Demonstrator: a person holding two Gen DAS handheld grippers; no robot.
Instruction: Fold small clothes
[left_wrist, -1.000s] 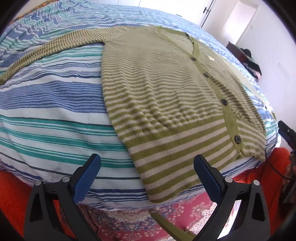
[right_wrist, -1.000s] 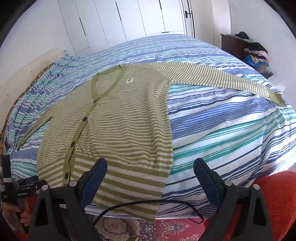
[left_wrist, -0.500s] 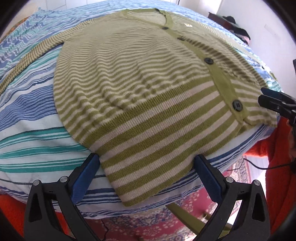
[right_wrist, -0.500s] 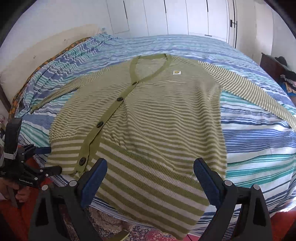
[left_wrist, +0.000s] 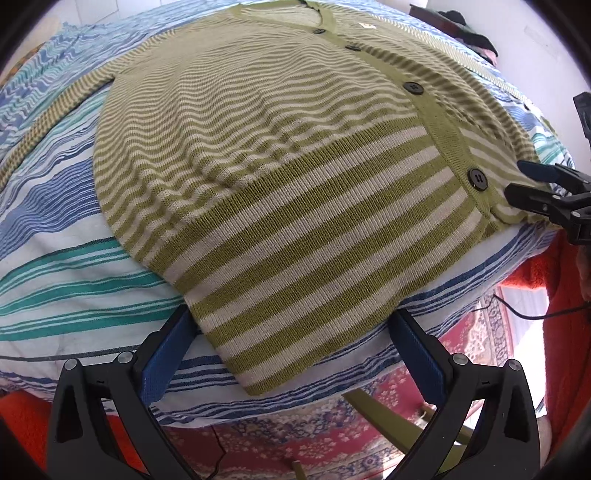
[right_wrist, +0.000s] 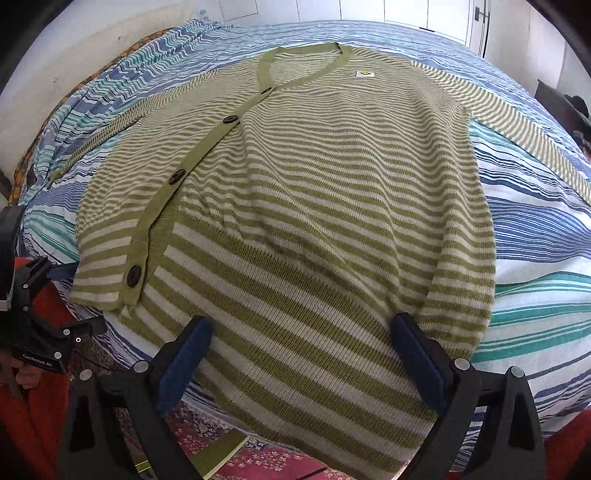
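The bed (right_wrist: 535, 236) fills the room, striped blue and teal cover, and spread flat across it, buttoned front up, is the cardigan (right_wrist: 314, 206). Its long axis runs collar at twelve o'clock down to hem at six, with the hem draped over the near edge of the mattress and the sleeves thrown out wide toward nine and three.

Both grippers hover right at that hem. The left gripper (left_wrist: 291, 350) has its fingers spread wide, nothing held, and the hem's left corner hangs between them, pointing at six. The right gripper (right_wrist: 303, 358) is just as wide open and just as empty, fingers straddling the broad hem stripes on the other half, with the bottom button (right_wrist: 133, 275) off at ten o'clock from it.

In the left wrist view the right gripper pokes in at three o'clock, touching or nearly touching the hem edge by that button. Neither is clearly nearer; each looks set on its own side.

My read: a bottom-up fold is coming, each gripper pinching hem, then carrying it toward the collar. Both are tilted low, fingers aimed along the bed.
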